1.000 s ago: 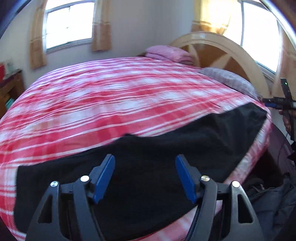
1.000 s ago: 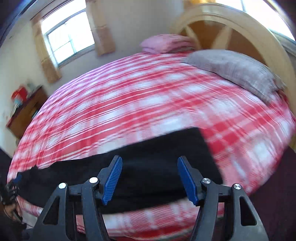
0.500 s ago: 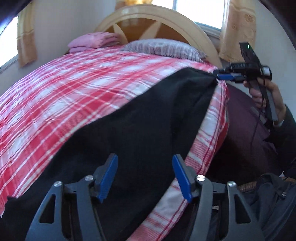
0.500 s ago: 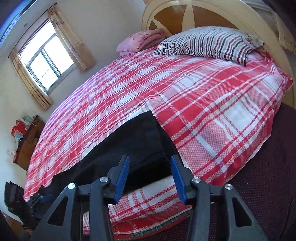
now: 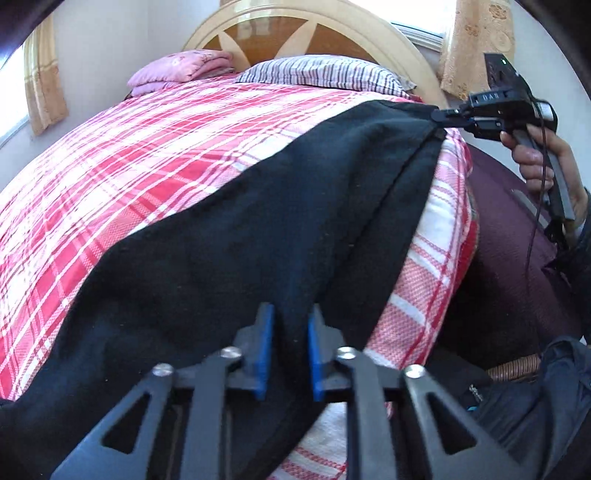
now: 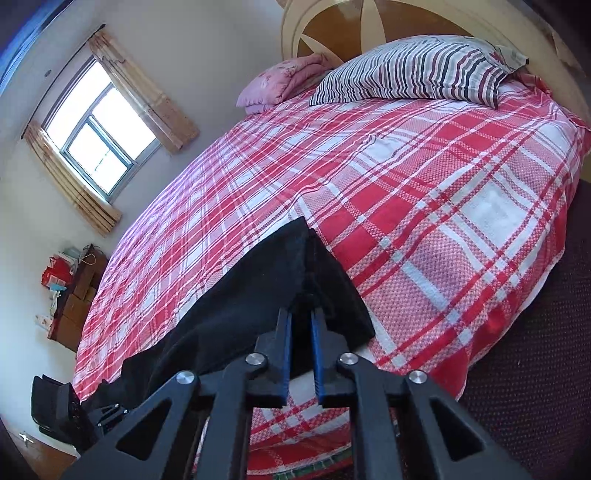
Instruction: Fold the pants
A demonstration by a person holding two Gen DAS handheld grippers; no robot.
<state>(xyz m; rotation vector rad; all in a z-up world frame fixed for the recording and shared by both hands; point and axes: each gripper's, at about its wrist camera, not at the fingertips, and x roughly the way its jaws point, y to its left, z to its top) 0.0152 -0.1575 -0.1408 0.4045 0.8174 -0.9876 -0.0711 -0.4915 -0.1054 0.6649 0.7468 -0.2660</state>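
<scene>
Two hand-held grippers pinch opposite ends of black pants (image 5: 258, 236) lying along the near edge of a bed.

The left gripper (image 5: 286, 354) is closed on the near end of the fabric; the right gripper (image 6: 301, 350) clamps the far end. The red plaid bedspread (image 6: 424, 192) lies beneath, with a striped pillow (image 6: 413, 70) by the far headboard (image 5: 295, 40).

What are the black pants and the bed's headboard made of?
The black pants look like soft, matte knit or fleece cloth: fuzzy, with no shine, draping in folds. The headboard seems to be wood, with brown panels and a glossy cream frame that reflects light.
</scene>
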